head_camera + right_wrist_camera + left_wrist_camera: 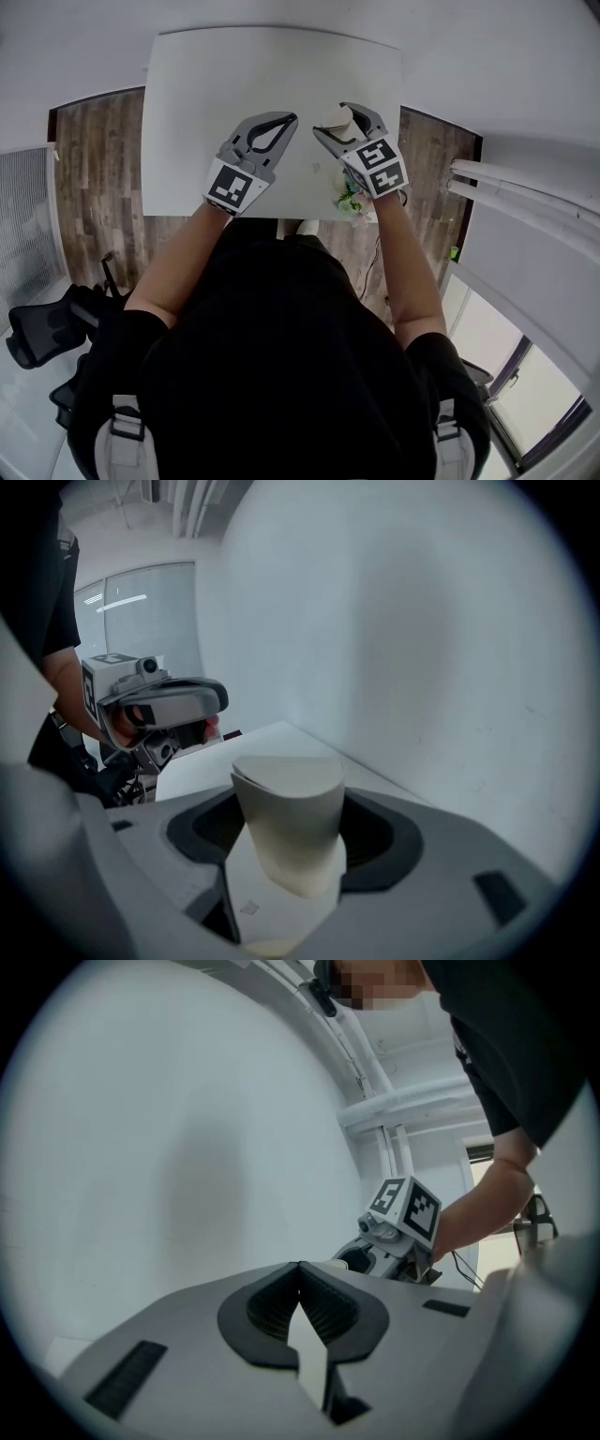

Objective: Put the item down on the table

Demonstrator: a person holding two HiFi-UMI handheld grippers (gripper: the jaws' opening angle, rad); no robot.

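white table [187, 112], plain all over. left gripper [289, 119] light grey, pads [330, 1309] ribbed black; right gripper [334, 122] the same grey. both marker cubes [232, 185] carry black-and-white squares. cup [289, 827] off-white, creamy, no print. shirt [281, 366] black. floor [94, 169] streaky brown wood grain. chair [42, 333] black.

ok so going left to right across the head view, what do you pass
black office chair → left gripper, jaws together with nothing in them → right gripper, closed on the pale cup → white pipes
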